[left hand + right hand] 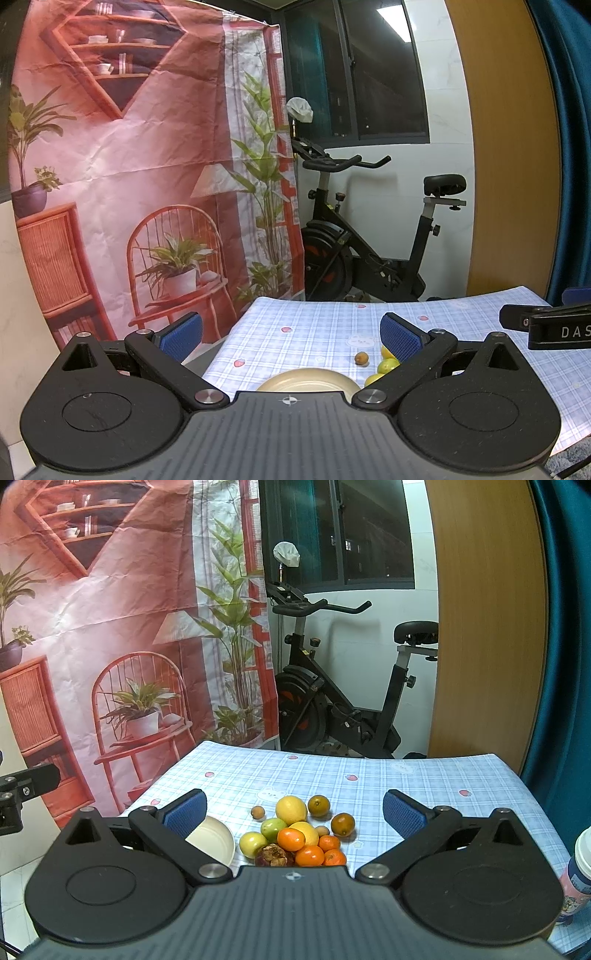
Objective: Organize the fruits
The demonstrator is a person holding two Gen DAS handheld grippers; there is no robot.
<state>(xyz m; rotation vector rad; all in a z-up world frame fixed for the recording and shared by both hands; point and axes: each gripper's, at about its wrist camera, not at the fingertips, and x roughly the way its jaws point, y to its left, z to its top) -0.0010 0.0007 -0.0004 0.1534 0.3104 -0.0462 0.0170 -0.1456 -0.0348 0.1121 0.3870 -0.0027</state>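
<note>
A pile of fruit (295,834) lies on the blue checked tablecloth (369,775): yellow lemons, green fruit, several small oranges, brown round fruits and a wrinkled dark one. A cream bowl (214,840) sits to its left, empty. My right gripper (295,812) is open above the pile and holds nothing. My left gripper (291,334) is open and empty over the bowl (308,380). In the left wrist view a small brown fruit (361,358) and yellow-green fruits (386,365) show beside the right finger.
A cup with a patterned sleeve (578,871) stands at the table's right edge. An exercise bike (332,701) stands behind the table, beside a printed backdrop (110,627). The right gripper's body (546,326) shows at the right of the left view.
</note>
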